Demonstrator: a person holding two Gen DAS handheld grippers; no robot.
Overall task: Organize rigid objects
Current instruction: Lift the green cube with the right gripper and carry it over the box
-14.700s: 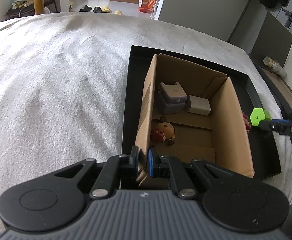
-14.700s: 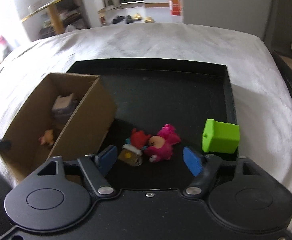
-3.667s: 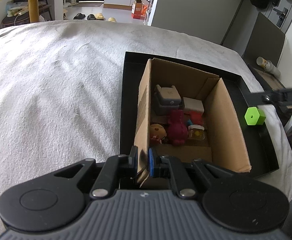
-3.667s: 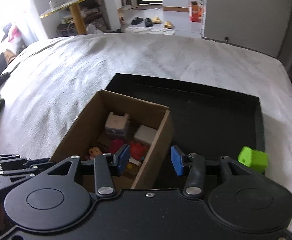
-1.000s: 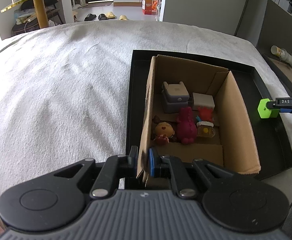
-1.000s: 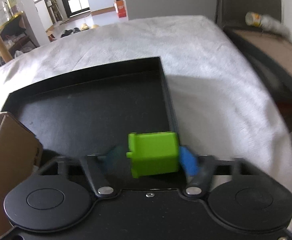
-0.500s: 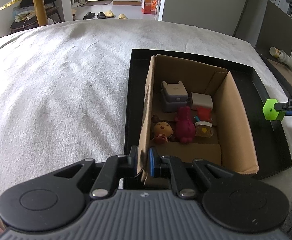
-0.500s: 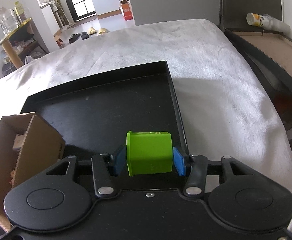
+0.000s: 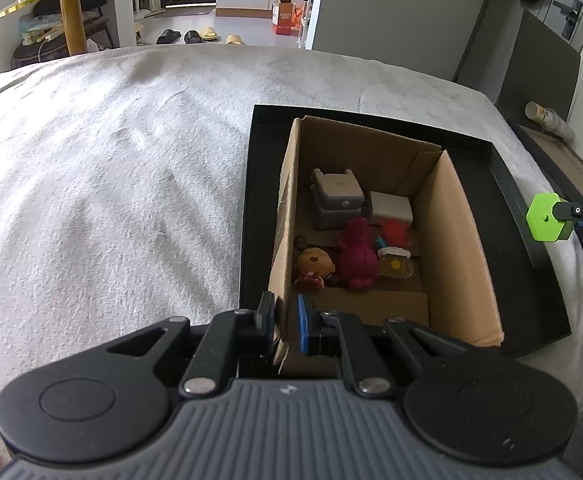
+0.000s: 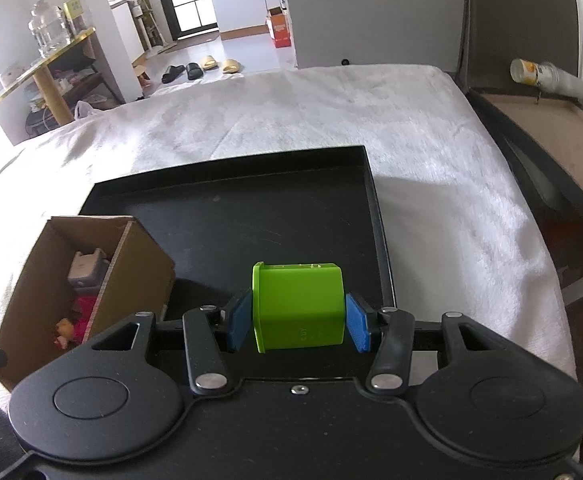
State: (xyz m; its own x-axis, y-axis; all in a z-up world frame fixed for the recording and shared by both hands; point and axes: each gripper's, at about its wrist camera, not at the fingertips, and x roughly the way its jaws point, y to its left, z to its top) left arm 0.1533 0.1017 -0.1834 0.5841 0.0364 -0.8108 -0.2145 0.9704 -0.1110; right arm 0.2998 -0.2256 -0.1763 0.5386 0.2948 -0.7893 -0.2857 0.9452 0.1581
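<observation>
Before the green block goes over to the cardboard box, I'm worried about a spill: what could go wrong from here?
The green block is held only by its two side faces in the right gripper; it might slip. It could catch the cardboard box wall. The left gripper pinches just one corner, so a knock may tip the box.

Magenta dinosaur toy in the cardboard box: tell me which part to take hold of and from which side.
Grip the magenta dinosaur toy across its thick body, coming straight down through the open top of the brown cardboard box. It lies flat on the box floor, wedged between the round-headed doll figure and the small clear jar toy, so the side gaps look tight; the body's long flanks look like the easiest faces to pinch.
</observation>
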